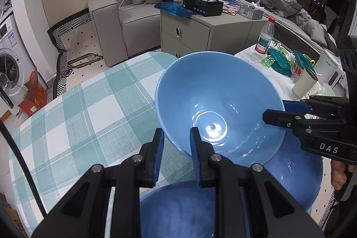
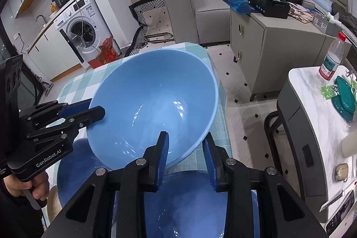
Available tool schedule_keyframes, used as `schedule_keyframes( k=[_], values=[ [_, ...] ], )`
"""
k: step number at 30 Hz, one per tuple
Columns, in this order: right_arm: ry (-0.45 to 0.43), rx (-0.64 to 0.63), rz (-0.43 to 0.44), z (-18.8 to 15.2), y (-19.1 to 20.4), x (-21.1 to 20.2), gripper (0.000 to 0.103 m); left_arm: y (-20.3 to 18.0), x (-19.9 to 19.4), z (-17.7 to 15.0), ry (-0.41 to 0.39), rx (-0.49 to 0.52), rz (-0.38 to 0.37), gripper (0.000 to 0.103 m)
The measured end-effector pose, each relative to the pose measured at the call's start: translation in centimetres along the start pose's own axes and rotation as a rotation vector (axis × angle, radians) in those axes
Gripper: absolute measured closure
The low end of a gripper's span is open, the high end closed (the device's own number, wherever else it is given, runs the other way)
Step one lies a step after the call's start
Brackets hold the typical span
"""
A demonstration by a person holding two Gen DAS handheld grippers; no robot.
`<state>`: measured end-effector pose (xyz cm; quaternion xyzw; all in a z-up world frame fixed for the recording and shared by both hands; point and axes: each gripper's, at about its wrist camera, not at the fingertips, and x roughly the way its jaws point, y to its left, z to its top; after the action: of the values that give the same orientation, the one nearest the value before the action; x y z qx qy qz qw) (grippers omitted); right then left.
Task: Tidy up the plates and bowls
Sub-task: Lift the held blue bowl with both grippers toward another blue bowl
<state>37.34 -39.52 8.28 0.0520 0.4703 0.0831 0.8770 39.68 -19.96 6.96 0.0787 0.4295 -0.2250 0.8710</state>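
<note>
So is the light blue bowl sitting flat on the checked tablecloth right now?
No, the light blue bowl is tilted above the checked tablecloth, gripped at its rim by the left gripper and right gripper.

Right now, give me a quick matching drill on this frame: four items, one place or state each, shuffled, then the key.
Items
1. light blue bowl
2. left tongs
3. water bottle
4. black box

Places or states
A. on the grey cabinet
B. standing on the white side table
C. tilted, rim gripped from two sides
D. clamped on the bowl's near rim

Pairs: 1-C, 2-D, 3-B, 4-A
</note>
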Motion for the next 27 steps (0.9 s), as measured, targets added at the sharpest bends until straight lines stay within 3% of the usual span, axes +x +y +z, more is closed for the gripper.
schedule_keyframes(
  k=[27],
  values=[
    [-0.053, -0.044, 0.004, -0.7, 3.1, -4.7, 0.071, -0.2, -5.7, -1.0, -0.066, -0.003, 0.022, 0.081]
  ],
)
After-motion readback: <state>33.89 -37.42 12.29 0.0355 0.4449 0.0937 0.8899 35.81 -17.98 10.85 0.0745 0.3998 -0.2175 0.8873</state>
